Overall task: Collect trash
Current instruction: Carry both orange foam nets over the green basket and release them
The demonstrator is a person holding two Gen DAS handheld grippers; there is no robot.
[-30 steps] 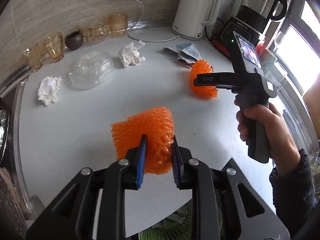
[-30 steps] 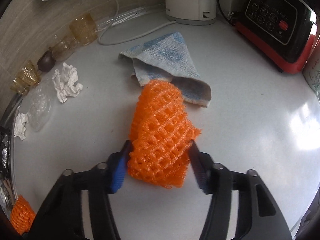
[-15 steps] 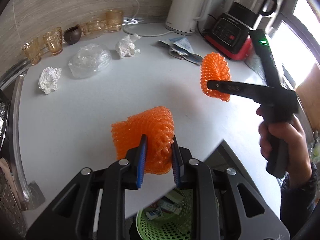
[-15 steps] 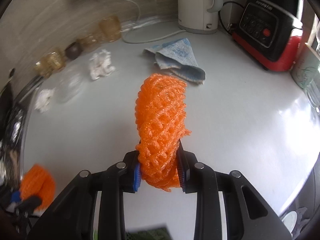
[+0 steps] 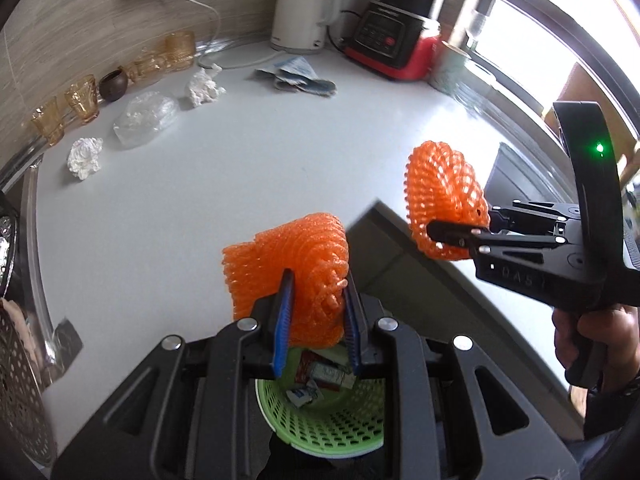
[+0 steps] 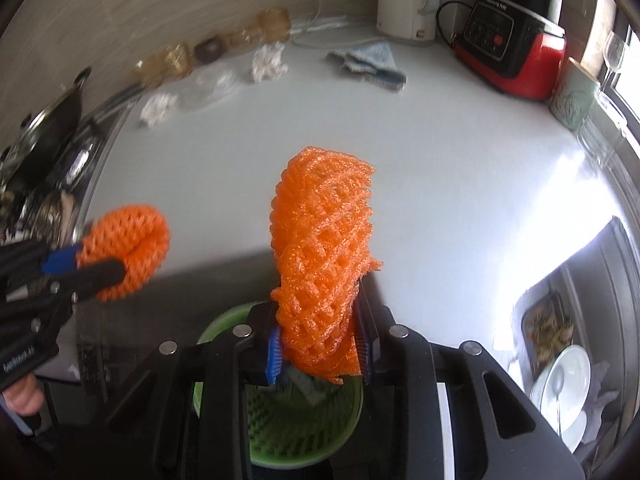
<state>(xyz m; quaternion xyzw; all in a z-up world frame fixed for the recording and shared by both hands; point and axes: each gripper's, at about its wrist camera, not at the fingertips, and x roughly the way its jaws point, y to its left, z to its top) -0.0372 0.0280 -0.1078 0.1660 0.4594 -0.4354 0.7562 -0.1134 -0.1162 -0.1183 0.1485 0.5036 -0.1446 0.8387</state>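
— Two orange foam nets, both pinched and off the worktop (image 5: 240,184)?

— Yes. Going left to right: the left gripper (image 5: 316,320) has its jaws clamped on one foam net (image 5: 296,256), hanging right above the green basket (image 5: 332,420). The right gripper (image 6: 320,344) squeezes the other net (image 6: 324,256), also over that basket.

— Why hold them there?

— Likely so both drop in once released. Tissue wads (image 5: 85,158) and a plastic bag (image 5: 146,118) wait on the worktop.
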